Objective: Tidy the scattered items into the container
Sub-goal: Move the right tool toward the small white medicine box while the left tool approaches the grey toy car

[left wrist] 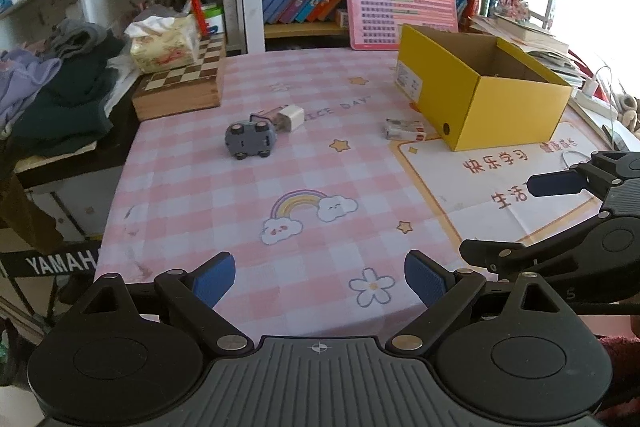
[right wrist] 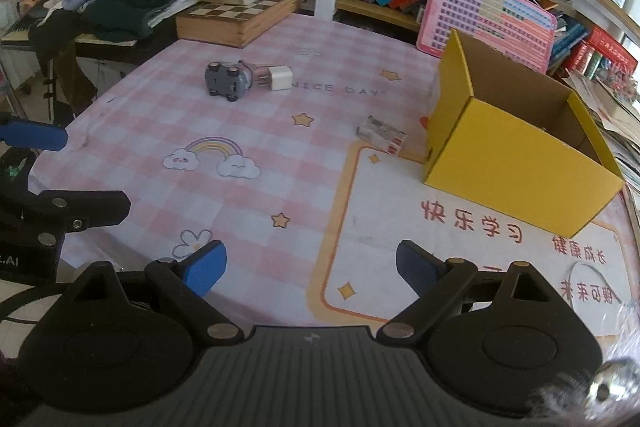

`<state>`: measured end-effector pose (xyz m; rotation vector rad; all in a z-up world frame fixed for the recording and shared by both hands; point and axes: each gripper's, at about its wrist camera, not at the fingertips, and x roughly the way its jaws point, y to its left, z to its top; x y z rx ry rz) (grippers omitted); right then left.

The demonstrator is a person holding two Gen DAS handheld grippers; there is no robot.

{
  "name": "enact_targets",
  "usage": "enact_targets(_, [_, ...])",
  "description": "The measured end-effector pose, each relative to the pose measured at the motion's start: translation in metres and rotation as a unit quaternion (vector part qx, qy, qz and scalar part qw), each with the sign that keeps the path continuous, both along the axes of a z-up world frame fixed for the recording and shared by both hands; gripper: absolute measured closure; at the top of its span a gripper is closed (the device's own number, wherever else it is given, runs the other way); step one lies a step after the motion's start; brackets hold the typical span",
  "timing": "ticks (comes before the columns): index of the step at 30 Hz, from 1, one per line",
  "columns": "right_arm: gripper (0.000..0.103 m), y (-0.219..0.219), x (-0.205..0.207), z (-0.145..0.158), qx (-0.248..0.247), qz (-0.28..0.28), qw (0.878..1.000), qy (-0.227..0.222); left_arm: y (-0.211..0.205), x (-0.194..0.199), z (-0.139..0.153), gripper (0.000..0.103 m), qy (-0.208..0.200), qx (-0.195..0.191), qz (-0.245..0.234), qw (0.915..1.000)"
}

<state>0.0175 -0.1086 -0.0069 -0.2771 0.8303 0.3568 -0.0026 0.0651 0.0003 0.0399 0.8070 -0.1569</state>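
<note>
Approaching with both jaws wide, nothing held; toy car, charger, small packet await yellow box; car first.

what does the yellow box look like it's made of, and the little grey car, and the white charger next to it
Yellow box: cardboard, probably; matte yellow outside, raw brown inside, folded edges.
Grey car: likely moulded plastic; it lies wheels-up, showing a smooth dull underside and dark wheels.
White charger: looks like glossy hard plastic, with crisp, lightly shining faces.
</note>
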Motion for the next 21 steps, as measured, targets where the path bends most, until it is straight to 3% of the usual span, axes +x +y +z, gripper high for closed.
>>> enact_targets(21, [0.011, 0.019, 0.034, -0.002, 0.007, 0.018, 1.0, 0.006, 0.02, 0.024, -0.003, 0.009, 0.002, -0.003, 0.025, 0.9997])
